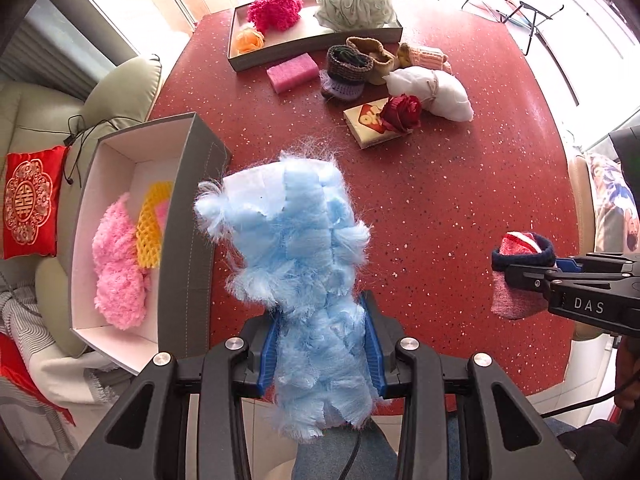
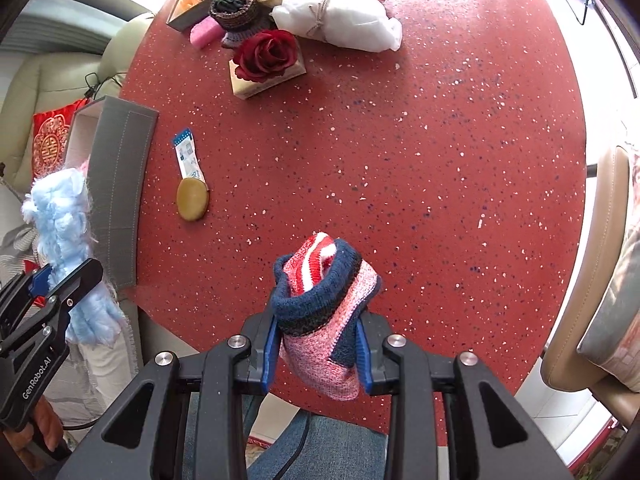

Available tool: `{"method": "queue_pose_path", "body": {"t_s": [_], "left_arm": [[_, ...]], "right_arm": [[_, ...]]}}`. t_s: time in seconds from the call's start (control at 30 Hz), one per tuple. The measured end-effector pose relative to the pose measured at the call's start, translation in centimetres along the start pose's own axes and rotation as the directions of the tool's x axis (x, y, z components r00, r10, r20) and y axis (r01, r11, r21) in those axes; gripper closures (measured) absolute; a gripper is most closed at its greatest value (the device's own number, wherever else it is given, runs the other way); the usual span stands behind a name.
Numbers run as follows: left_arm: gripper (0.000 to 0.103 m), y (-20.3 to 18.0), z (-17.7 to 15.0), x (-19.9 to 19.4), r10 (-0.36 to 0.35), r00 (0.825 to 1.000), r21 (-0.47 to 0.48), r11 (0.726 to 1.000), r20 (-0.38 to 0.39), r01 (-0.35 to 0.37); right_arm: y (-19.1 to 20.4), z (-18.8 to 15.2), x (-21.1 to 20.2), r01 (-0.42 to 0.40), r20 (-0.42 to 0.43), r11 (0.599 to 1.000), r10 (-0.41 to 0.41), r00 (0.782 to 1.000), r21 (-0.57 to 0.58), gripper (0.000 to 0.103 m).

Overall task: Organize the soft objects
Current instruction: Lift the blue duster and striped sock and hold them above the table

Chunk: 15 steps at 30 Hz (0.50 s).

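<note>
My left gripper (image 1: pixel 322 350) is shut on a fluffy light-blue cloth (image 1: pixel 298 240) held above the table's near edge, beside a grey box (image 1: pixel 192 240). The box holds a pink fluffy piece (image 1: pixel 116 264) and yellow foam netting (image 1: pixel 154 228). My right gripper (image 2: pixel 318 354) is shut on a pink, red and navy knit sock (image 2: pixel 324 300), held over the red table; it also shows in the left wrist view (image 1: pixel 520 276). The blue cloth shows at the left of the right wrist view (image 2: pixel 66 232).
A far grey tray (image 1: pixel 312 40) holds a magenta pompom (image 1: pixel 274 8), an orange flower (image 1: pixel 250 40) and a green mesh puff (image 1: pixel 354 2). Near it lie a pink sponge (image 1: pixel 292 72), knit socks (image 1: pixel 346 70), a white bundle (image 1: pixel 430 88), a red rose (image 1: pixel 402 112) on a packet. A yellow disc (image 2: pixel 192 200) lies by the box.
</note>
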<state>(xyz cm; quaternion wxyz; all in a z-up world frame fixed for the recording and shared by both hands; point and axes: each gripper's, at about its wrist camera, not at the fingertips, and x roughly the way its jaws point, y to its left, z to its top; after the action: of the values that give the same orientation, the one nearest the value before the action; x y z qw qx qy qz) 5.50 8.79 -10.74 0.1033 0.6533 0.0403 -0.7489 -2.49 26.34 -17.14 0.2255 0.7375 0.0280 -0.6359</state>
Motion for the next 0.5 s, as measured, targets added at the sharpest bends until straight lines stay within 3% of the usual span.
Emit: {"method": "queue_pose_path", "body": {"t_s": [0.5], "left_arm": [[0.065,-0.8,-0.1,-0.5,0.031,1.0,0.044,0.999,-0.006,-0.03]], "right_arm": [[-0.8,0.0,0.2,-0.039,0.003,0.998,0.039,0.999,0.044,0.068]]}}
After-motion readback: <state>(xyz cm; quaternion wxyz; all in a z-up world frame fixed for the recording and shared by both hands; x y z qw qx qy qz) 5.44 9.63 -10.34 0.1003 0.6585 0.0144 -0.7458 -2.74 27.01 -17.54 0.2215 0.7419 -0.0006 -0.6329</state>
